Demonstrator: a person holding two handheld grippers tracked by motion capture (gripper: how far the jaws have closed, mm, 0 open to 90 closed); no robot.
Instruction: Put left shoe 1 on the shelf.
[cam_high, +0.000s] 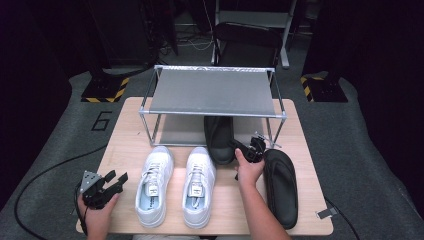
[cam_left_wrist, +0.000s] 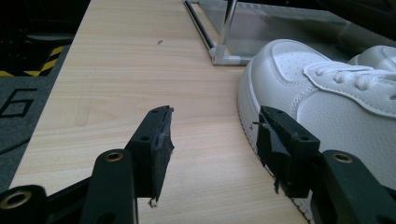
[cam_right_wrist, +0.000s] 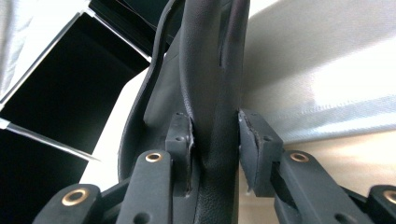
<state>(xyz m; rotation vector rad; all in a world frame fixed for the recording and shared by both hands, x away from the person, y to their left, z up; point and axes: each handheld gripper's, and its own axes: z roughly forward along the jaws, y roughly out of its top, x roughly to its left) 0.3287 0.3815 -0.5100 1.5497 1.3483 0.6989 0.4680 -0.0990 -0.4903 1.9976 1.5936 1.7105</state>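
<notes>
Left gripper (cam_high: 114, 181) idle at near surface edge, fingers apart, empty. Right gripper (cam_high: 248, 148) clamping heel wall of black leather slip-on shoe (cam_high: 219, 139), halfway under grey metal-framed shoe rack (cam_high: 212, 92). Next: push fully in, release.

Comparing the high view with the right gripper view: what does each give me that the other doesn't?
High view alone: the whole table, the two white sneakers, the second black shoe lying at the right, the metal rack, and the left tool resting open near the table's left edge.

Right gripper view alone: the close grip, with the pads pressed on either side of the black shoe's upright edge.

Both: the right tool, the held black shoe and the rack's lower shelf.
</notes>
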